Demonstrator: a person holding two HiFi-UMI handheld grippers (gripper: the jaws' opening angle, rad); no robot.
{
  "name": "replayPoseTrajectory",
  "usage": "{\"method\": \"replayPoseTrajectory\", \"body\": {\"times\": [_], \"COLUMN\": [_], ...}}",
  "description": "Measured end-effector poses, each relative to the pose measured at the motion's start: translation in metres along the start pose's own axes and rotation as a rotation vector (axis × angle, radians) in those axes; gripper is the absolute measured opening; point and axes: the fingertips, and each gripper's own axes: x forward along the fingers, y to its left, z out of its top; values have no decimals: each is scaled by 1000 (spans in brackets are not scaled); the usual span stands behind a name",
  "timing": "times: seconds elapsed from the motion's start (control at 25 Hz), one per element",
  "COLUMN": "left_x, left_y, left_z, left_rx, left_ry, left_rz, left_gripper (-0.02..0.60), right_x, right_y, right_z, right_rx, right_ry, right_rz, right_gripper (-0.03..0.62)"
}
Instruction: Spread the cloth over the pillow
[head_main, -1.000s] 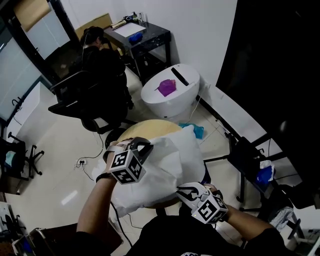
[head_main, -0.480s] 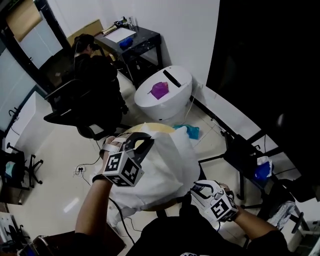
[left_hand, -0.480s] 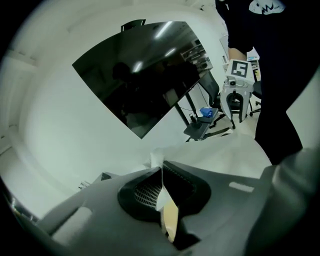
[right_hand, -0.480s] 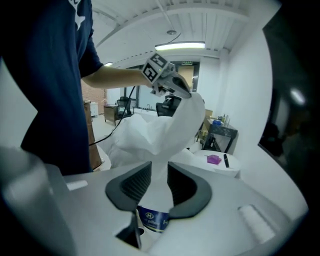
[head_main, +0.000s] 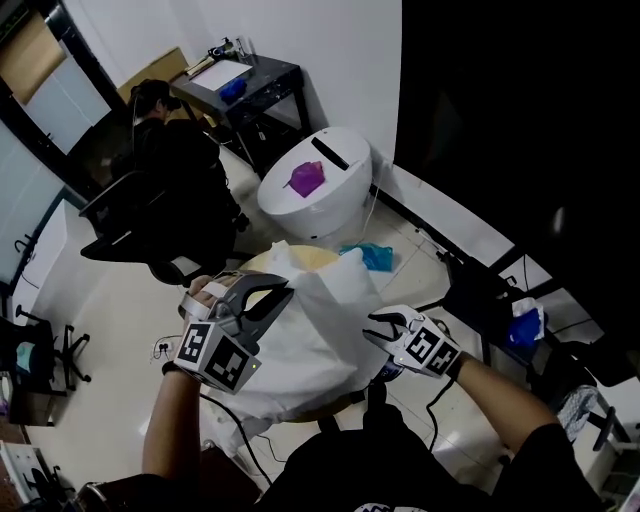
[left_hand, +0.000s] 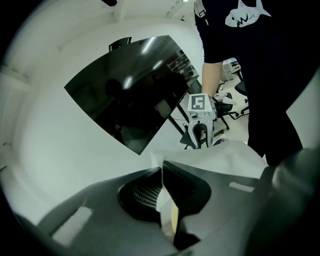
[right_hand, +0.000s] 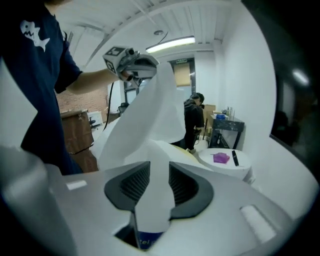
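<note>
Now: left gripper (head_main: 272, 293) above the pillow's (head_main: 352, 278) left edge, jaws pressed together, pinching a cloth (head_main: 300, 345) corner. Cloth draped over pillow, slack between the 2 grippers. Right gripper (head_main: 376, 329) at pillow's near right side, jaws just opened and spread, cloth fold loose between them.

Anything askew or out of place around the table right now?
The white cloth is bunched, not flat: the left gripper pinches one edge up into a peak, and its near edge droops off the table. A fold stands loose in the right gripper, whose jaws have just been opening. A teal bundle lies on the floor.
</note>
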Motion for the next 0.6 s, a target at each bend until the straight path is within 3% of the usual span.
{"method": "replayPoseTrajectory", "body": {"times": [0.24,0.4,0.6], "left_x": [-22,-50,-100], "left_y": [-4,-18,-50], "left_z": [-10,-35,-76], "left_rx": [-26,-54,-144], "left_ry": [47,126,239], "left_rz": [6,6,14], "left_gripper": [0,0,0], "right_x": [46,61,77], "right_y": [10,24,37], "right_z": [2,22,35], "right_rx": [-131,-163,-224], "right_ry": [63,38,29], "right_rz": [75,108,144], "right_gripper": [142,143,143]}}
